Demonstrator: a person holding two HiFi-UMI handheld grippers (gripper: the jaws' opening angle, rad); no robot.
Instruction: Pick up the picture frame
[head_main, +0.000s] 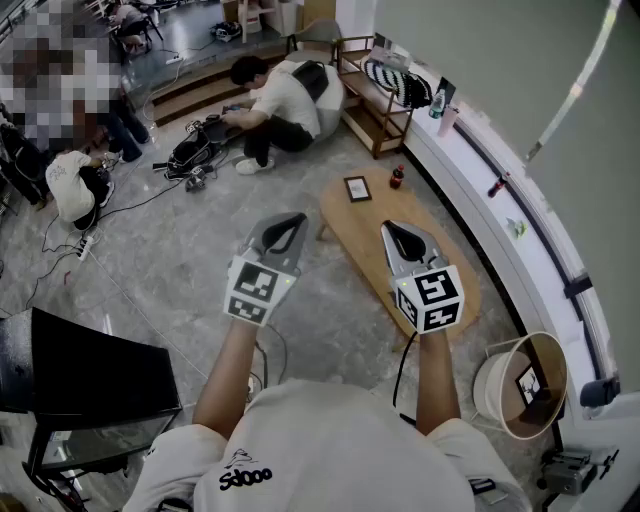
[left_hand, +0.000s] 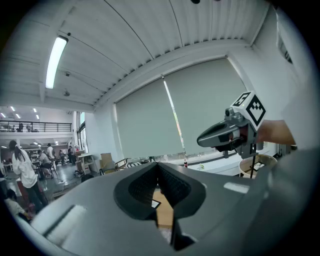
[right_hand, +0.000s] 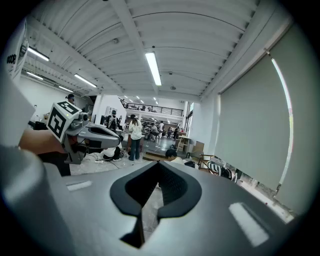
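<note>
Wooden and oval, the low tabletop (head_main: 355, 245) carries the picture frame (head_main: 357, 188) flat at its far end, glass side up. The dark-edged frame looks close to square from above, so its long axis cannot be told; its edges sit slightly askew to the tabletop's length. A small red bottle (head_main: 397, 178) stands just beside it, toward the white window ledge (head_main: 480, 160).

Both tools are held in the air, well short of the frame. The left hand-held gripper (head_main: 293, 219) has its jaws closed tip to tip with nothing between them, and the right hand-held gripper (head_main: 393, 229) is closed and empty likewise.

Beyond the tabletop a person (head_main: 275, 100) crouches on the stone floor among cables. A round open drum (head_main: 520, 385) stands at the near right.
</note>
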